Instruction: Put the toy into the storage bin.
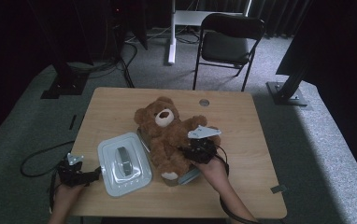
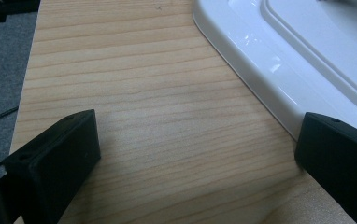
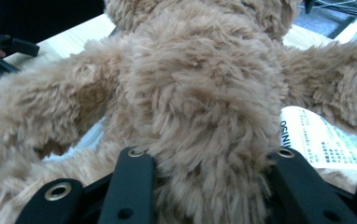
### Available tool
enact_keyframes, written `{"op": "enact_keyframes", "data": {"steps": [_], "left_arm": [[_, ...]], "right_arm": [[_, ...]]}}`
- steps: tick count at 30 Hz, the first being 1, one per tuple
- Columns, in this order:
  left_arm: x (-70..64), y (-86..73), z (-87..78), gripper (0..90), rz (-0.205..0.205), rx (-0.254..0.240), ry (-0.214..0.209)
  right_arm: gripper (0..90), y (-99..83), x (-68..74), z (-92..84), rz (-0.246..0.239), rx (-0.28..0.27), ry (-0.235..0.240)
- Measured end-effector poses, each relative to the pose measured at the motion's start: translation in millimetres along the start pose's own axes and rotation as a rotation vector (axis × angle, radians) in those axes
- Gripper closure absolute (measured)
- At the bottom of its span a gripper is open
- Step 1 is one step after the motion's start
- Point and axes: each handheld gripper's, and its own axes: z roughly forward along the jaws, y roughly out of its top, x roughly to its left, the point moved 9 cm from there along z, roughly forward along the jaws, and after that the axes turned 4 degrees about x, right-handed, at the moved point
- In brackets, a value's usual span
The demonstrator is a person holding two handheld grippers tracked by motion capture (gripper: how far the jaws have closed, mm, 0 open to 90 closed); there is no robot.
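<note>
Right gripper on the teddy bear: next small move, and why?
Probably lift it a little. The right gripper has its jaws pressed into the fur on both sides of the teddy bear, which lies on the open container. The left gripper stands open beside the white lid.

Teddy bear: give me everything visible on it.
The teddy bear is brown shaggy plush with a pale muzzle, dark nose and pale foot sole. It lies on its back, arms spread, mid-table on a shallow container, beside the white lid. The right gripper has its jaws on either side of the bear's body, fur bulging between them.
</note>
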Motion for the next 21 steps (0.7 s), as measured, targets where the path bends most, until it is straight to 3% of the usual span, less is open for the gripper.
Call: {"op": "enact_keyframes", "data": {"steps": [7, 10, 16, 21], "left_arm": [[0.1, -0.3, -0.3, 0.7, 0.003, 0.004, -0.001], [0.2, -0.3, -0.3, 0.7, 0.004, 0.004, 0.000], [-0.1, 0.0, 0.0, 0.7, 0.000, 0.000, 0.000], [-0.2, 0.2, 0.2, 0.7, -0.001, -0.001, 0.000]], "right_arm": [[65.2, -11.8, -7.8, -9.6, -0.054, 0.038, 0.046], [64.7, -15.7, -14.2, -14.2, -0.049, 0.043, 0.061], [63.0, -28.1, -24.9, -19.4, -0.035, 0.073, 0.135], [53.8, -32.8, -26.9, -16.6, -0.058, 0.096, 0.121]]}}
